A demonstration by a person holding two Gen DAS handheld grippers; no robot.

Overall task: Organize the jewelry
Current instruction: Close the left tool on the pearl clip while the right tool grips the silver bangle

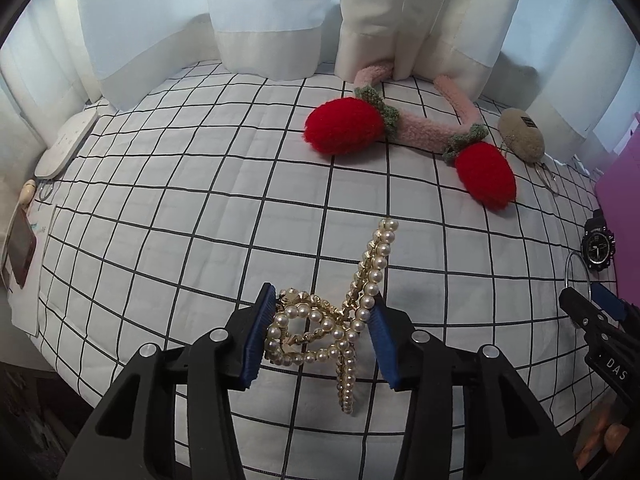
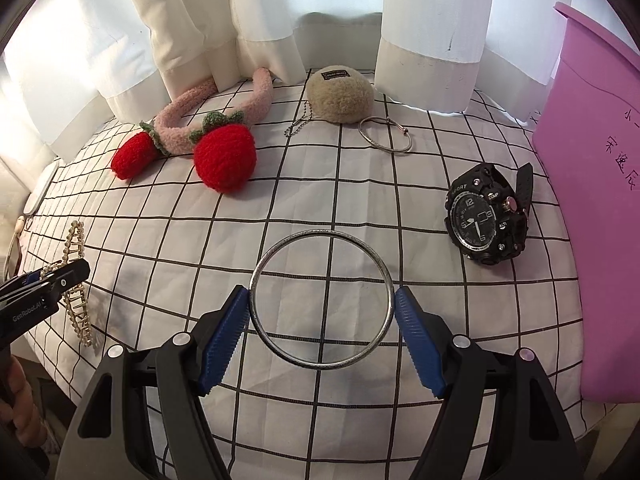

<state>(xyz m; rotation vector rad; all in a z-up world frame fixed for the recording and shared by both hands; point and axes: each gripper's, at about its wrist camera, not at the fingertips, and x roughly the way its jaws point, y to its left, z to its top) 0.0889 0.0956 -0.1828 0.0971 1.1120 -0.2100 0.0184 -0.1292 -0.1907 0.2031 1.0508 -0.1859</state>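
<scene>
My left gripper [image 1: 322, 322] is shut on a pearl and gold hair clip [image 1: 340, 320], pinched between its blue pads; one arm of the clip sticks up and one down. My right gripper [image 2: 320, 308] is shut on a silver bangle [image 2: 320, 240], the pads touching its left and right sides above the checked cloth [image 2: 360, 392]. A black sport watch [image 2: 486, 220] lies to the right, next to a purple bin [image 2: 600, 208]. A second thin silver bangle [image 2: 386, 136] lies further back.
A pink headband with two red plush strawberries [image 1: 344, 124] lies at the back, and a beige plush keychain [image 2: 340, 94] beside it. White curtains [image 1: 280, 20] hang behind. A white device [image 1: 66, 144] and a phone [image 1: 20, 248] lie at the left edge.
</scene>
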